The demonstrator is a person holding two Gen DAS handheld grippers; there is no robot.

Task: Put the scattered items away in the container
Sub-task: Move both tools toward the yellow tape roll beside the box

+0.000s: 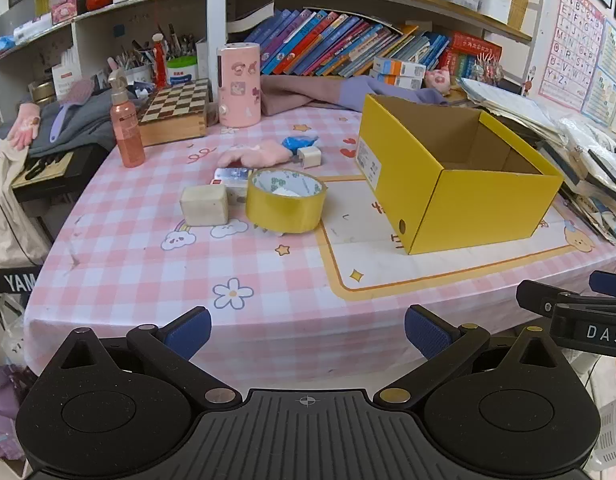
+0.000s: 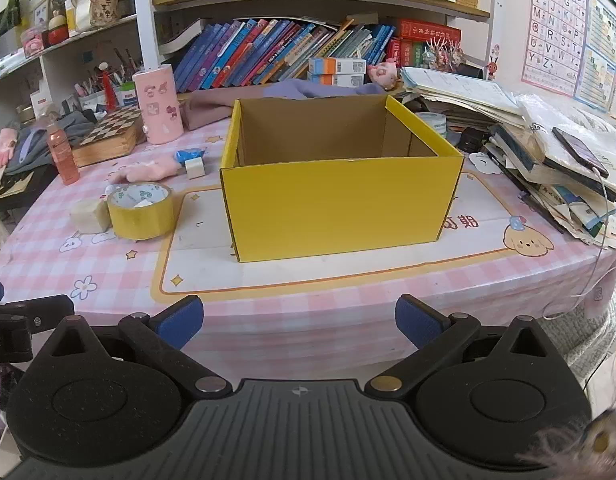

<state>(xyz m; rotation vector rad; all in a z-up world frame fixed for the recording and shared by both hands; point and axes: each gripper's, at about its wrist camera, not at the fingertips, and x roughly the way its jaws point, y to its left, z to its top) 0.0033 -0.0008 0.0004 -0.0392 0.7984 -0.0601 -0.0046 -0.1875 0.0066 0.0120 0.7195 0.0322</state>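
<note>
1. Both grippers, left (image 1: pixel 308 330) and right (image 2: pixel 299 322), I hold spread apart before the table's (image 1: pixel 148 280) near edge.
2. Box (image 2: pixel 339 208) stands upright, tape (image 2: pixel 142 216) and block (image 2: pixel 90 216) left of it.

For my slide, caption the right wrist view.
Open right gripper faces an empty yellow cardboard box; yellow tape roll waits left.

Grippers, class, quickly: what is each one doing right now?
Left gripper: open, fingers apart, holding nothing.
Right gripper: open, fingers apart, holding nothing.

Left claw (image 1: pixel 308 332) open, empty; tape roll (image 1: pixel 284 200) left of yellow box (image 1: pixel 483 204).
</note>
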